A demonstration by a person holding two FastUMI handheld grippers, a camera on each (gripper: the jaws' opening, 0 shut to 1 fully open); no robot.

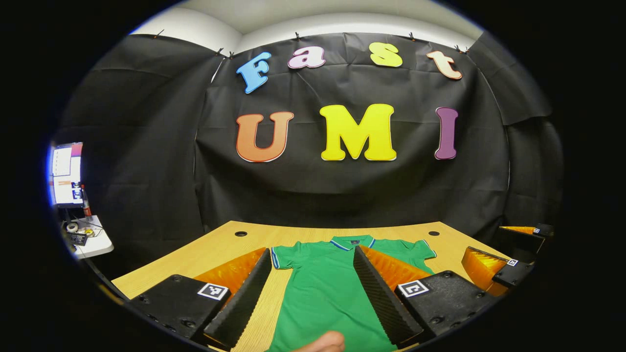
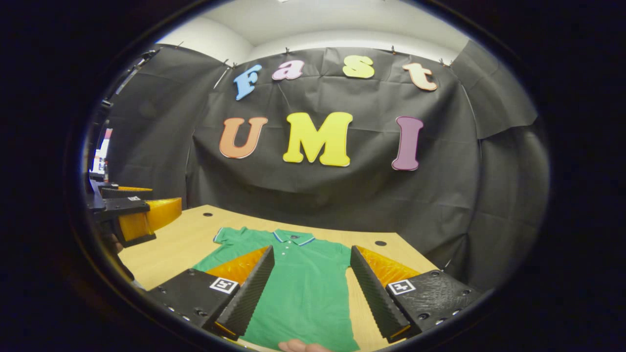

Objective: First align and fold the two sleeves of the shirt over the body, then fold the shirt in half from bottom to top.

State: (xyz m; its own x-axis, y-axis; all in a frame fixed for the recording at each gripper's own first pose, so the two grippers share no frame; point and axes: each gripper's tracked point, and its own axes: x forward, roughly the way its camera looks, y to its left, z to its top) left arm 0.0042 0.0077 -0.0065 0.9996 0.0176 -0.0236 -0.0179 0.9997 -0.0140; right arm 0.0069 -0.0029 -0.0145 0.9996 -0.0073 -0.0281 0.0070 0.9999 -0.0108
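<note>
On wooden bench (image 1: 205, 254), green shirt (image 1: 323, 288) lies flat, collar (image 1: 353, 242) toward booth wall, both short sleeves spread out from body. No fold made yet, by my reading: sleeves first, then bottom-to-top fold. Left claw (image 1: 313, 293) above shirt, jaws wide apart, holding nothing. Right claw (image 2: 309, 293) likewise, empty. Shirt: knit polo, striped trim on collar and cuffs. Bench: pale woodgrain, round holes near shirt's collar end.

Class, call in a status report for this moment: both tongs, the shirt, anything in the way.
Left tongs open, above shirt. Right tongs open, likewise. Green short-sleeved polo shirt flat on light wooden table, sleeves unfolded. Nothing in the way.
</note>
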